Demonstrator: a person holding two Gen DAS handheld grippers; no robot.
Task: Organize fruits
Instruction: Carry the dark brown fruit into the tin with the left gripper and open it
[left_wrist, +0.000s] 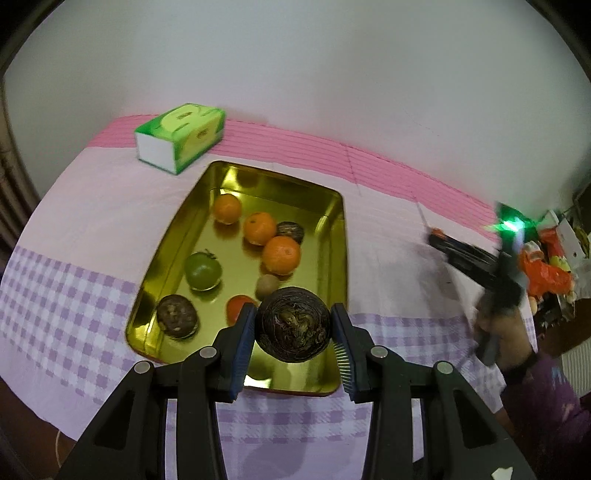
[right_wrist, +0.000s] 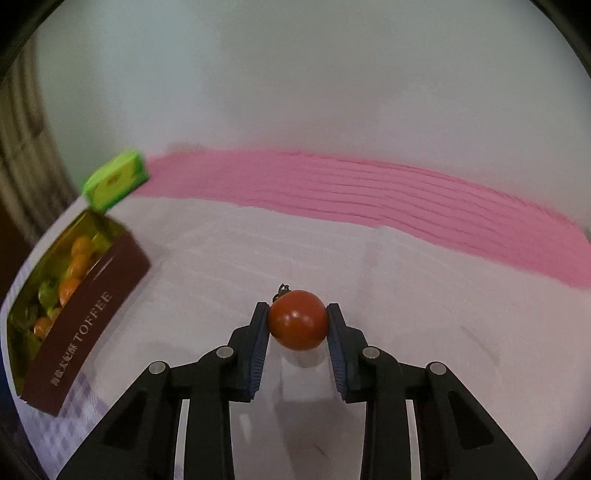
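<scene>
My left gripper (left_wrist: 294, 325) is shut on a dark wrinkled round fruit (left_wrist: 293, 328), held above the near end of the gold tin tray (left_wrist: 173, 236). In the tray lie three oranges (left_wrist: 280, 255), a green fruit (left_wrist: 202, 272), two dark fruits (left_wrist: 176, 320), a small brownish fruit (left_wrist: 266, 285) and a red one (left_wrist: 238, 306) partly behind my left finger. In the right wrist view my right gripper (right_wrist: 297, 325) is shut on a red tomato (right_wrist: 297, 325) with a small stem, low over the white cloth. The tin (right_wrist: 85, 314), marked TOFFEE, lies far left of it.
A green tissue box (left_wrist: 183, 137) stands behind the tray, near the pink stripe of the cloth (left_wrist: 332, 147). Checked lilac cloth covers the near table edge. At the right edge sit colourful packets (left_wrist: 546, 273), with a person's hand (left_wrist: 509, 332) holding the other gripper.
</scene>
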